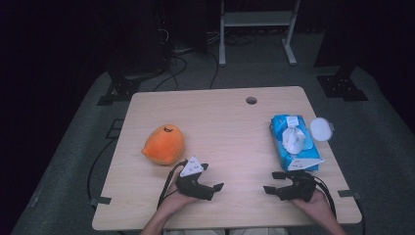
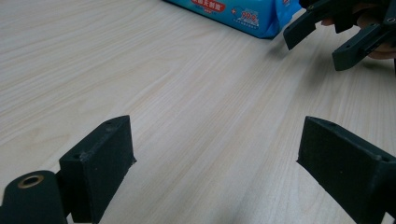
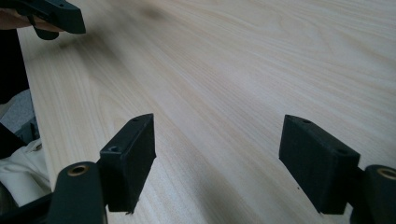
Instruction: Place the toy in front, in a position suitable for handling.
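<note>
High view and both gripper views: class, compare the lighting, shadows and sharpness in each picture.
High view: dim, dark surround, table lit, small things soft. Left gripper view: bright and even; near jaws sharp, the blue wipes pack and the right gripper beyond slightly soft, a faint shadow under them. Right gripper view: bright, grain crisp near the jaws, far table blurred, with a soft dark patch.

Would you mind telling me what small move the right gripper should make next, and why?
Probably forward toward the blue wipes pack: the right gripper rests open and empty on the table, and the pack with its flap open lies just beyond it.
</note>
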Available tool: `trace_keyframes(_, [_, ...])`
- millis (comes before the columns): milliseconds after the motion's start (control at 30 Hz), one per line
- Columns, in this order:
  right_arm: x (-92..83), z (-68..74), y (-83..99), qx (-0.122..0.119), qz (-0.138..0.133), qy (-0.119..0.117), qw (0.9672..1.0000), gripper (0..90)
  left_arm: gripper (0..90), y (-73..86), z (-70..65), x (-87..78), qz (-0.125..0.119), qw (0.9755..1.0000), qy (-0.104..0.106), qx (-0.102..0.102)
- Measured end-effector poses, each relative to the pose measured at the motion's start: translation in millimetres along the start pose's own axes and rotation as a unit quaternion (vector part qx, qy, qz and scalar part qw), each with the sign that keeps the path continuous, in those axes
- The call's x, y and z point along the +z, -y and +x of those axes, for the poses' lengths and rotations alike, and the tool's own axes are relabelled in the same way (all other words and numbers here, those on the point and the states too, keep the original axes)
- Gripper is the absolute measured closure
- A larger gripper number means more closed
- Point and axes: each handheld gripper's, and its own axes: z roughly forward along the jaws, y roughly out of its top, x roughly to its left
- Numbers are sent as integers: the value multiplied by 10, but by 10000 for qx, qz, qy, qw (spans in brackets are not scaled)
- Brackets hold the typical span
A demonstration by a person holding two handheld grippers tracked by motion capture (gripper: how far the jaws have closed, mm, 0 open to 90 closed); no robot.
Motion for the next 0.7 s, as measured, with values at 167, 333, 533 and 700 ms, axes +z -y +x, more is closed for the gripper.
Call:
trace_keyframes(167, [-1,-10,-1,27,-26,-13,10000,258,101,-38,-8,-12,-10,9999,-38,114])
trace_keyframes(333, [21,-11,1,18,23,-4,10000,259,101,-115,23,-77,-155,9996,-205,148])
trace_keyframes(533, [23,-15,-12,30,16,21,10000,258,102,-235,126,-241,-426,9983,-370,149])
trace_keyframes(700, [37,-22,-6,65,37,34,10000,258,102,-340,246,-447,-756,9952,-612,94])
